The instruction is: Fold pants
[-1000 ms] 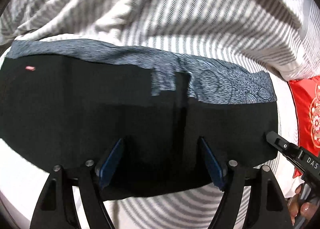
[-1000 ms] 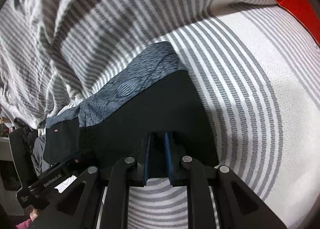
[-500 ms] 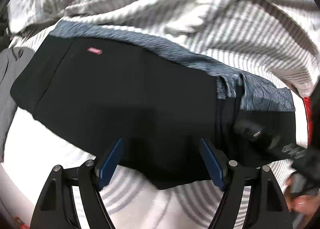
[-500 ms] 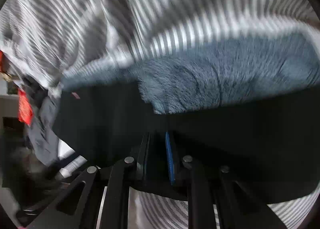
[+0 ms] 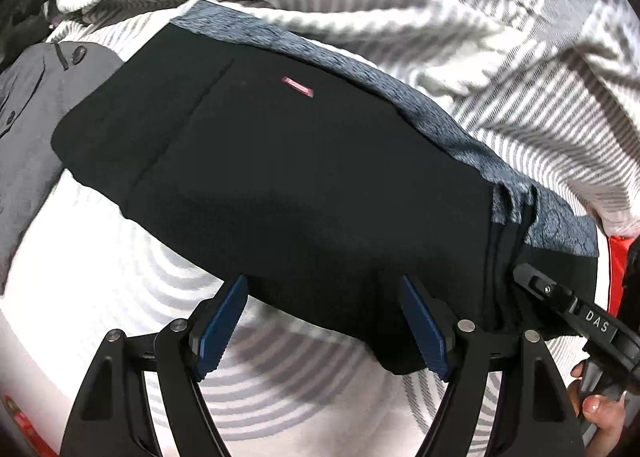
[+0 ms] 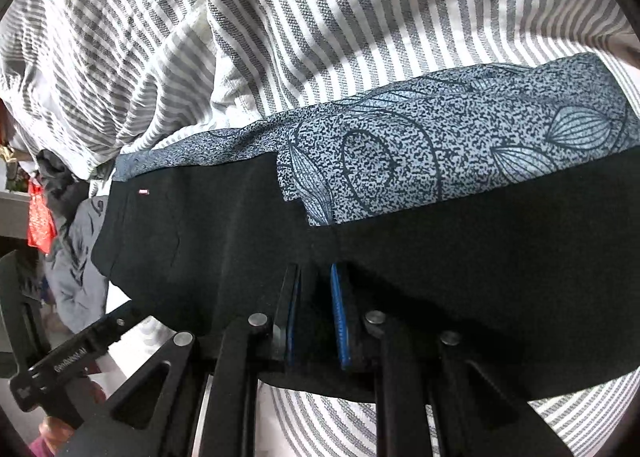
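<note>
The black pants (image 5: 304, 177) with a blue-grey patterned side panel (image 5: 420, 109) and a small red tag (image 5: 297, 86) lie folded lengthwise on the striped bedsheet (image 5: 280, 377). My left gripper (image 5: 324, 321) is open and empty, its blue pads at the near edge of the pants. My right gripper (image 6: 316, 309) is shut on the near edge of the pants (image 6: 440, 257), where the patterned panel (image 6: 460, 153) lies on top. The right gripper also shows at the right of the left wrist view (image 5: 560, 297).
A rumpled striped duvet (image 6: 280, 25) lies beyond the pants. A grey garment (image 5: 28, 117) lies to the left of the pants. A red item (image 5: 616, 257) is at the right edge. A hand (image 5: 600, 413) holds the right gripper.
My right gripper, still shut on the pants, has carried that end over toward the left, so a layer now lies doubled. The left gripper has drawn back left, staying open.
</note>
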The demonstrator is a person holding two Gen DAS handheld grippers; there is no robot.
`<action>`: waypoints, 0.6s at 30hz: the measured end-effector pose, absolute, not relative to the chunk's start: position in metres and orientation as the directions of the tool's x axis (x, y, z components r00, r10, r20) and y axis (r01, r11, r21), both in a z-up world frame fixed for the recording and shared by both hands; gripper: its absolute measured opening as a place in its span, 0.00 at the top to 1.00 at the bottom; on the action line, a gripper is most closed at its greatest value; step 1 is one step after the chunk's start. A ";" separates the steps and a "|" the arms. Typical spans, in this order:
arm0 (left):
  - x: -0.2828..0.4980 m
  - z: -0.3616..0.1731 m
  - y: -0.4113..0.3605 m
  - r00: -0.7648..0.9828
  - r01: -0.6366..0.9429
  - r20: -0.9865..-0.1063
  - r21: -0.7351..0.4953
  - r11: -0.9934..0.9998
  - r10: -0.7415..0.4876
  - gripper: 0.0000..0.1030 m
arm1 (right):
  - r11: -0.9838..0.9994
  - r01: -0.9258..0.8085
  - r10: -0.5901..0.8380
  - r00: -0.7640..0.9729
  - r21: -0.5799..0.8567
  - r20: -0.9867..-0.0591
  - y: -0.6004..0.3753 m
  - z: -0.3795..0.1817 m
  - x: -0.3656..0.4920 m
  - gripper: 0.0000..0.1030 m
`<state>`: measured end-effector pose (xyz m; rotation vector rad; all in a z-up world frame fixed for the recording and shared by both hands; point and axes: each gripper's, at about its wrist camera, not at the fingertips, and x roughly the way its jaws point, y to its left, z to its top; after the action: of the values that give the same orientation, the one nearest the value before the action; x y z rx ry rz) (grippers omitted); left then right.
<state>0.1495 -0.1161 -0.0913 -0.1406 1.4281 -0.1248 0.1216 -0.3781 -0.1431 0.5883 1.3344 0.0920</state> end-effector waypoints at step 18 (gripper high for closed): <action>0.168 -0.098 0.031 0.242 -0.362 -0.937 -0.329 0.872 -0.252 0.23 | 0.962 0.146 0.198 0.199 0.229 -0.960 -0.349 -0.122 0.107 0.34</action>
<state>0.1682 0.0308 -0.0982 -0.5469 1.3439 0.0803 0.1074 -0.3492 -0.1225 0.2959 1.3766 0.0373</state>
